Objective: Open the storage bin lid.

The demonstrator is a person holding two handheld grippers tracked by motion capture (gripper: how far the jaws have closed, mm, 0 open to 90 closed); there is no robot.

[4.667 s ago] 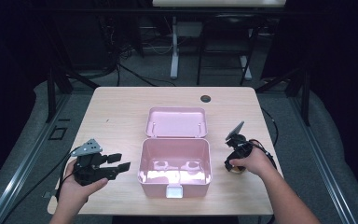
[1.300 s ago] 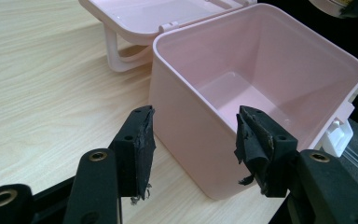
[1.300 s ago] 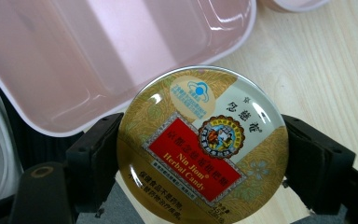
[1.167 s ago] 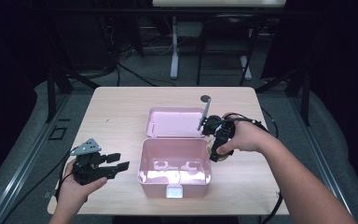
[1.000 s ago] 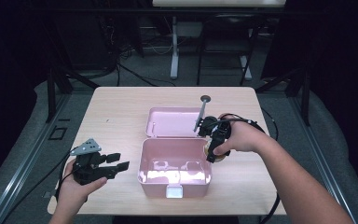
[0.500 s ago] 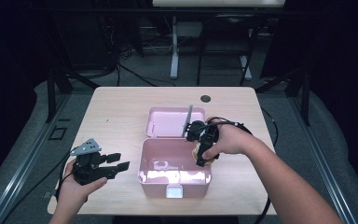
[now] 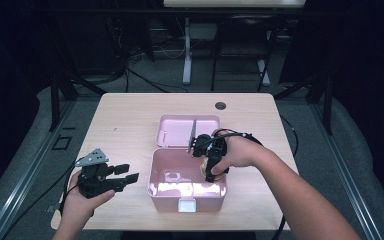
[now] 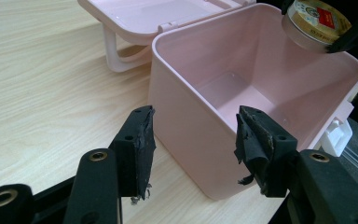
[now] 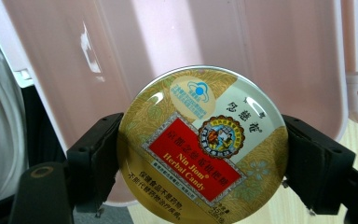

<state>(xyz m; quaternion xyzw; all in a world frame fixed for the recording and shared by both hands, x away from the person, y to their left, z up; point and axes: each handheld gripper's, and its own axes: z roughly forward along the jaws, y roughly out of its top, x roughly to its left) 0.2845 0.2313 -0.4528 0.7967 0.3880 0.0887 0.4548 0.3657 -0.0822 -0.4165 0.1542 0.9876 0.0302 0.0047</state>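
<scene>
One candy tin (image 9: 202, 144) in right tool (image 9: 200, 158), above pink box (image 7: 155, 172) rim

Box (image 7: 187, 192) open at top; interior floor bare, walls hem it on four sides. Right gripper (image 7: 211, 170) with tin (image 7: 207, 171) hangs over its right rim. Lid (image 7: 180, 131) lies flat just behind the box. Worktop (image 7: 125, 120) bare to left, right and far edge.

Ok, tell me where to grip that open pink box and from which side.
Grip the pink box by its near wall's rim, coming from above with one jaw inside. The walls are thin, upright and open-topped; the body looks too wide to span. The left gripper is open beside it.
</scene>
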